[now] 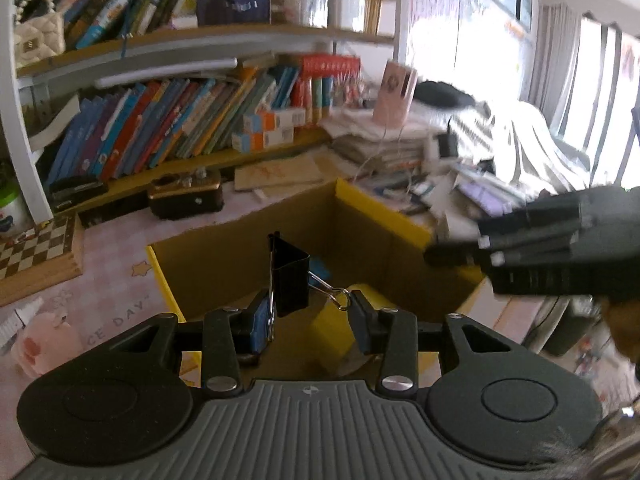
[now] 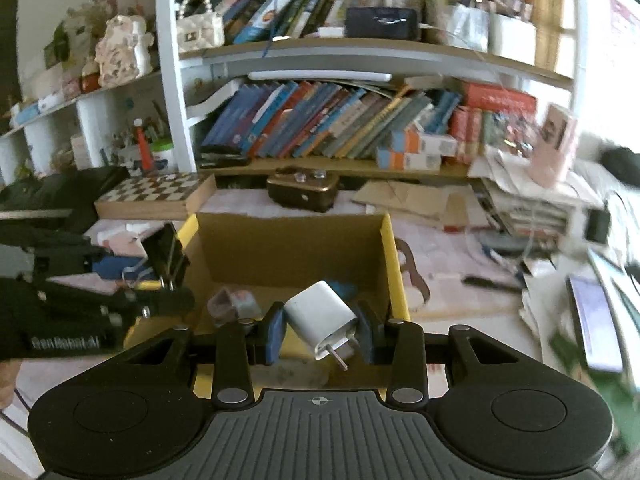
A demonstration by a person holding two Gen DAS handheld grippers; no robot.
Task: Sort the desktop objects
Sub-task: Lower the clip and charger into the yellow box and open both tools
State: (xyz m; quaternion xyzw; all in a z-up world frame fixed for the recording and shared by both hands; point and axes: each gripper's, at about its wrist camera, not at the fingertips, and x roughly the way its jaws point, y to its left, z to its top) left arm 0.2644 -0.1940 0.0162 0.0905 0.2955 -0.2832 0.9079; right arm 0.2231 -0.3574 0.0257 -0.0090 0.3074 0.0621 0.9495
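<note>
The left gripper point(image 1: 310, 320) is clamped on a black binder clip point(image 1: 290, 276) above the yellow-edged cardboard box point(image 1: 400, 220). The right gripper point(image 2: 322, 330) is clamped on a white plug adapter point(image 2: 322, 318) over the box's 5 o'clock corner.

Daylight pours in from the windows point(image 1: 592, 80) on my right, blown out to white glare that washes the paper stacks point(image 2: 532, 192) beneath. My left view smears with motion blur, worst on the bookshelf point(image 1: 180, 128) and my other claw. Both fisheye lenses bow the shelves and darken the corners. The inside of the cardboard box point(image 2: 288, 248) sits in dim shadow.
</note>
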